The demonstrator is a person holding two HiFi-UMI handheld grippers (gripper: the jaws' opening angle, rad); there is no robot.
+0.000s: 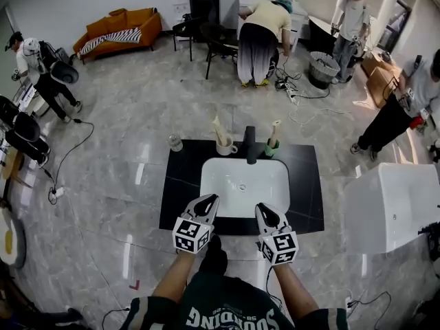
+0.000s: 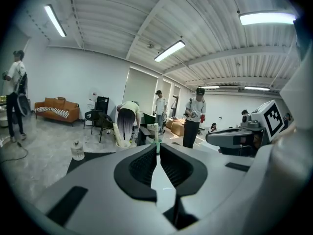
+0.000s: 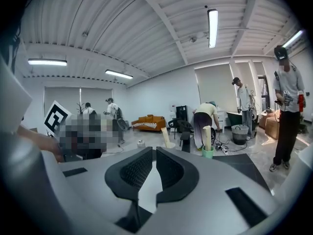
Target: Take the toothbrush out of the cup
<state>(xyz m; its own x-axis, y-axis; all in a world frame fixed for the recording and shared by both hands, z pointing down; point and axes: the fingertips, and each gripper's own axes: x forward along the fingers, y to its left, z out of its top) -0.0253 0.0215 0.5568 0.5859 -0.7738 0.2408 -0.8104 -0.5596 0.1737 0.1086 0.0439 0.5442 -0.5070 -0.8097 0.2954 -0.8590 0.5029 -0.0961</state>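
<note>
**Head view.** My left gripper [image 1: 208, 202] and right gripper [image 1: 265, 212] hang over the near edge of the basin [image 1: 213, 177]. Each has its jaws pressed together with nothing between them.

The task's things stand well apart from the grippers, at the back of the counter [image 1: 180, 184]. A white mug [image 1: 226, 148] holding a pale stick [image 1: 218, 130] and a green cup [image 1: 271, 149] holding a second pale stick [image 1: 275, 133] flank the black tap [image 1: 250, 144]. I cannot tell which stick is the toothbrush.

**Risks, as I judge them.**
- I pick the wrong cup.
- I arrive with the jaws unopened and topple a cup.
- I clip the tap.
- A light, unsteadied cup lifts with its stick.

**Views compared.** Only the gripper views confirm that the closed jaws are empty. The right gripper view shows the green cup [image 3: 209, 152] side-on. The left gripper view half hides it behind the jaw tips.
</note>
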